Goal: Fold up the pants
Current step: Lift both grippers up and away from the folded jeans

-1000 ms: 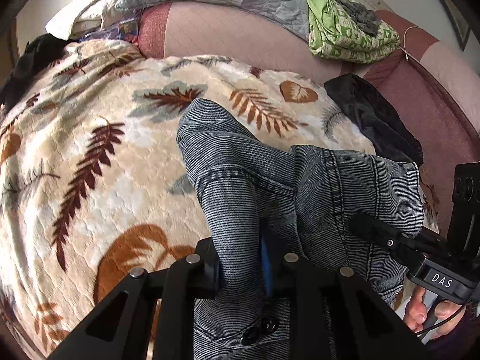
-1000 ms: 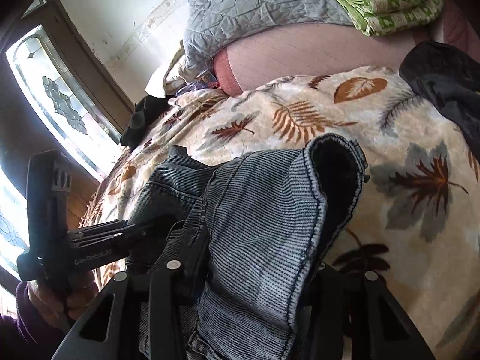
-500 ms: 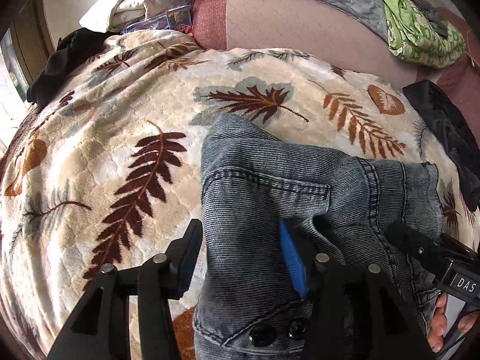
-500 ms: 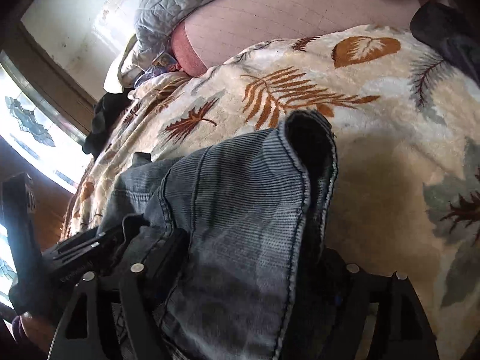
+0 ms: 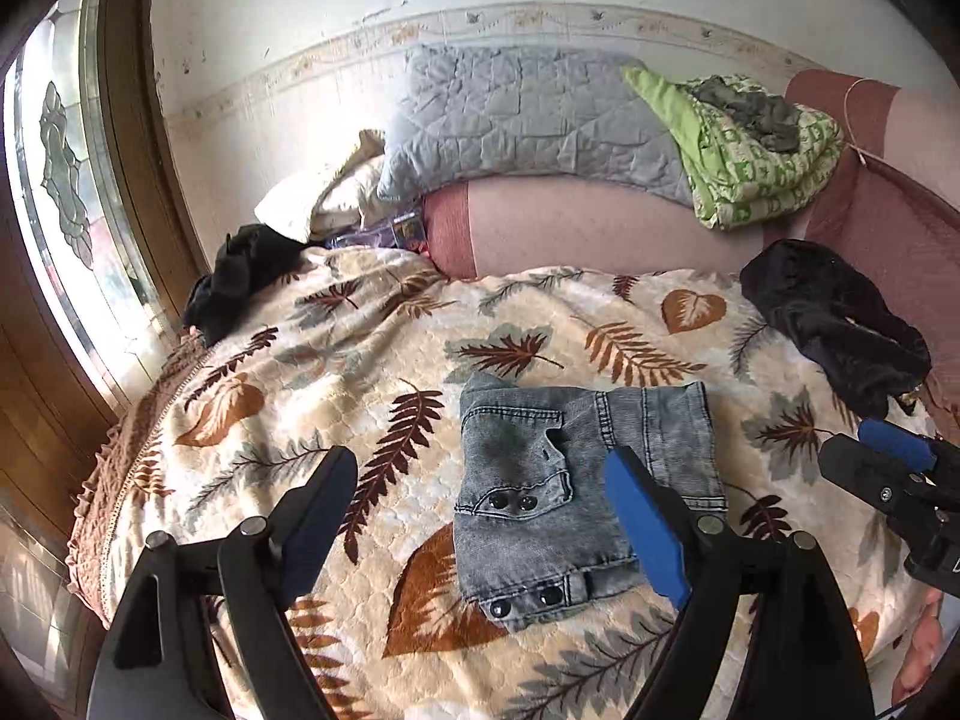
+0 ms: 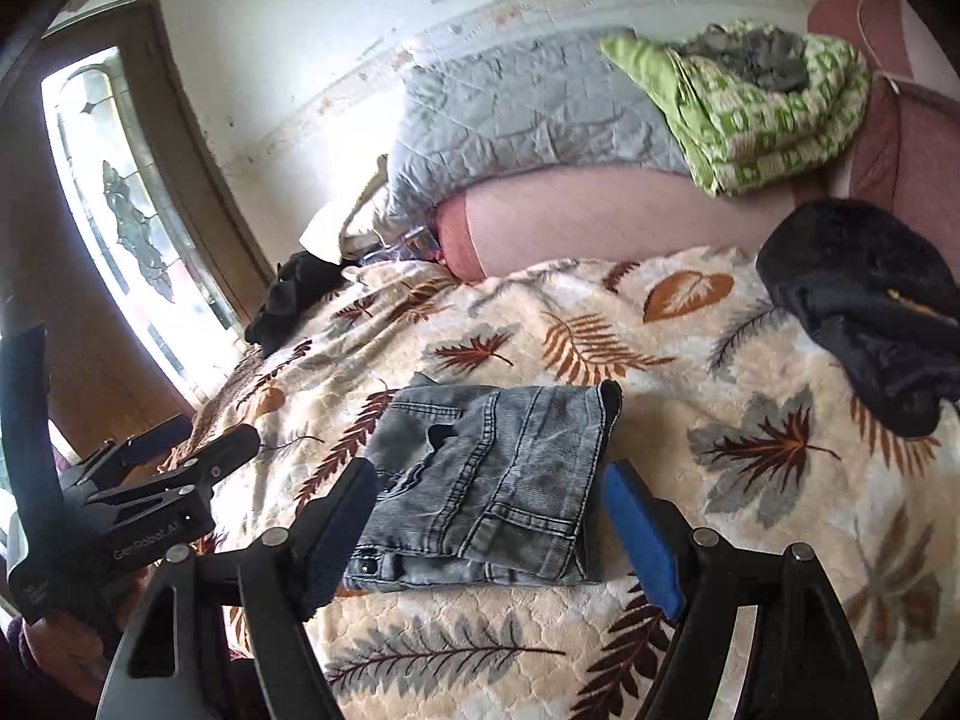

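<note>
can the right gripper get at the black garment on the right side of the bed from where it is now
Probably yes. The right gripper is open and holds nothing, the folded jeans lie released below it, and only bare leaf-print blanket lies between it and the black garment.

A bed [image 5: 108,516] is covered by a leaf-patterned blanket [image 5: 336,372]; folded grey pants [image 5: 576,480] and two dark garments [image 5: 834,324] are laid on it.

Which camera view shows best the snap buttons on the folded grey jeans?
The left wrist view: the folded grey jeans lie flat on the leaf-print blanket and both pairs of snap buttons face the camera. In the right wrist view the jeans are seen edge-on, so the buttons are almost hidden.
</note>
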